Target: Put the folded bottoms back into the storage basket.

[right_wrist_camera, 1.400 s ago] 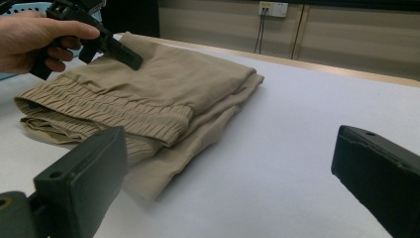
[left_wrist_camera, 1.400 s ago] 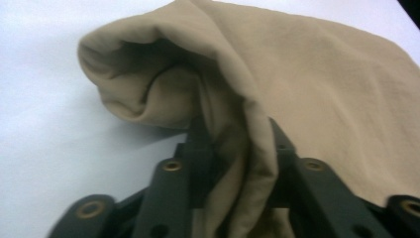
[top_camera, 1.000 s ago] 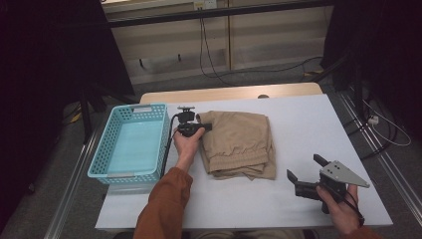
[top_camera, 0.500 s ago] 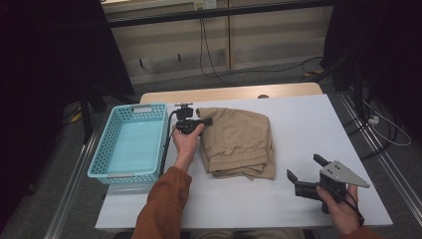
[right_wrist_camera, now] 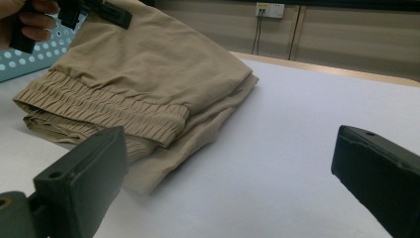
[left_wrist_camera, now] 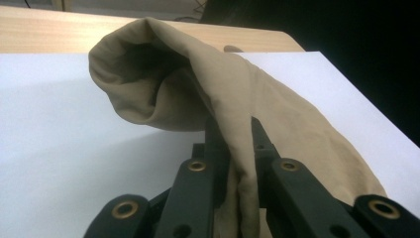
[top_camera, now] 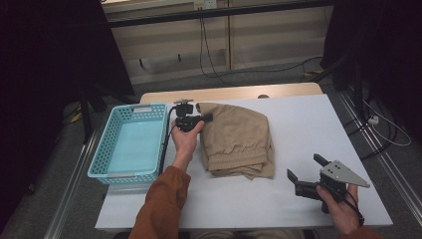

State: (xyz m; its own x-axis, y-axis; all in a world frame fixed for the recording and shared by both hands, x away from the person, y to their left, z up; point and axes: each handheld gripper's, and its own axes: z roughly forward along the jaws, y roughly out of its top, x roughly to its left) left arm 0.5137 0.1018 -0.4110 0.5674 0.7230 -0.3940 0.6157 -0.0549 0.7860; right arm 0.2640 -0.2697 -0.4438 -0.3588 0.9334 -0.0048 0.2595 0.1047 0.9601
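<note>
Left hand-held gripper (left_wrist_camera: pixel 237 163) pinches shorts (left_wrist_camera: pixel 277 124), pads hidden.

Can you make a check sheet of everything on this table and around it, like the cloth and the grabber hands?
Surface: white table top on a wooden table, flat and bare at the right.
Job's things: tan folded trousers mid-table, far left corner lifted; turquoise basket at the left, nothing in it.
Clutter: nothing seen.
Grippers: left gripper shut on a fold of the trousers; right gripper open, apart from the cloth, near the front right edge.
Cables: black cable trails from the left gripper; more cables on the floor behind.
Surroundings: beige wall panels, wall socket, dark sides.
</note>
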